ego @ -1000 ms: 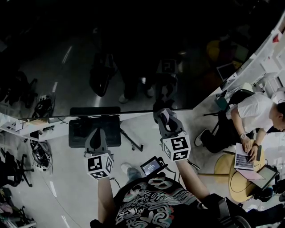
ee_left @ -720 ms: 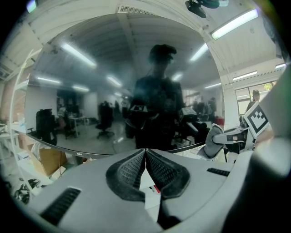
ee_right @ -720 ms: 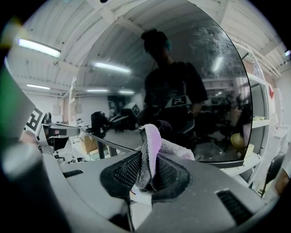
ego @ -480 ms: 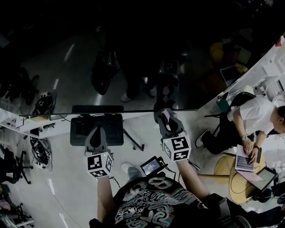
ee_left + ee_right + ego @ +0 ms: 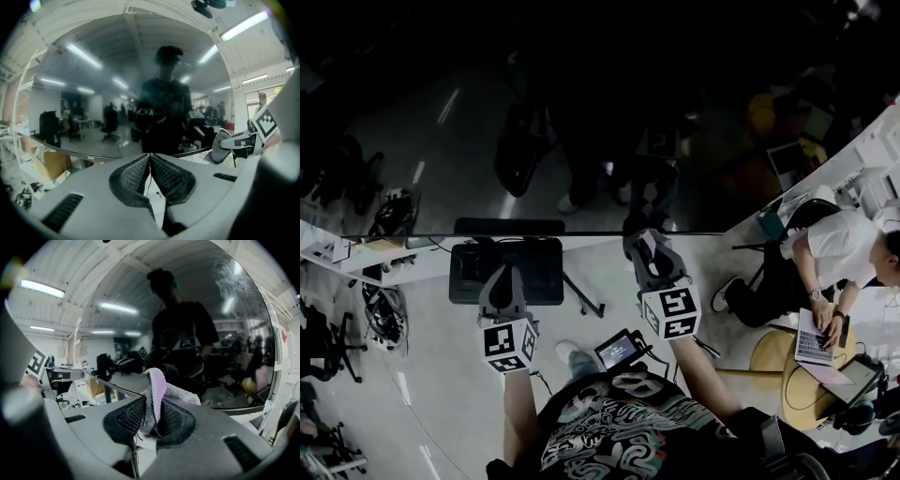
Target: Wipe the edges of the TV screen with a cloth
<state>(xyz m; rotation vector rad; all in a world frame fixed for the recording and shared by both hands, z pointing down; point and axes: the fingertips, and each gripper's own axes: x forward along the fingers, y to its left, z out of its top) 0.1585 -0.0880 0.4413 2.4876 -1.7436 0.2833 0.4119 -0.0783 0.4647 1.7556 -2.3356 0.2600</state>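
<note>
Holds a pale pink-and-grey cloth pinched in the right tongs, its fold poking up past the tips, right at the lower edge of the TV screen. Carries the left tongs closed on nothing, pads pressed together, near that same edge and off to the left. Risks scraping the dark glass with bare tong tips if the fold sags or slides down between the pads under a sideways drag; risks running off the thin bottom edge too, or knocking the panel with the idle left tongs. Cannot tell whether the cloth actually touches the screen: dim head view, mirror-like reflections swamping the surface. Loses the top of the screen and its upper corners in darkness, so gives no reading of how much edge is wiped.
</note>
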